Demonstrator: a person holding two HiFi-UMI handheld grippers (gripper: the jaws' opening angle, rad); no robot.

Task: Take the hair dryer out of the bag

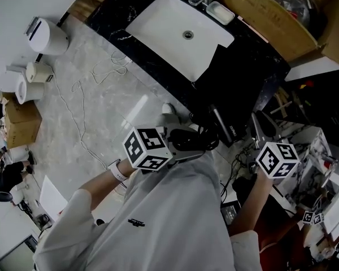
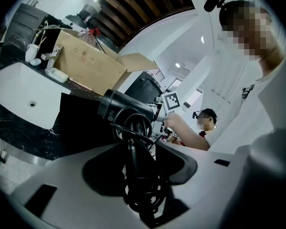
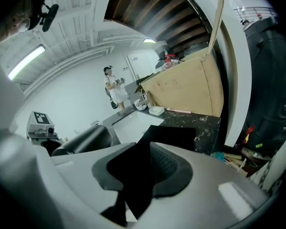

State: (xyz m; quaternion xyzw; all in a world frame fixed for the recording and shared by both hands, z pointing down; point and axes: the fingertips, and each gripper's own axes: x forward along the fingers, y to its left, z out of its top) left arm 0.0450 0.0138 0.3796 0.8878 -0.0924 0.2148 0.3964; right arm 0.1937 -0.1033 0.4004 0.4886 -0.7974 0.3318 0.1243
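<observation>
Left gripper view gives me the clearest read: my left gripper has its fingers closed on the handle of the dryer, with the coiled cord bunched between them. The black barrel stands above the fingers, in front of the bag, and as far as I can see it is outside the bag.

Right gripper view shows my right gripper with its fingers pinched on a fold of that black bag. The fabric runs up from them and covers a corner of the sink. From this side the dryer sits to the left of the bag, apart from it.

Head view puts both grippers side by side at the near edge of the dark tabletop, just below the white sink. A cardboard box stands on the tabletop beyond the sink, and pale marble floor lies to the left.
</observation>
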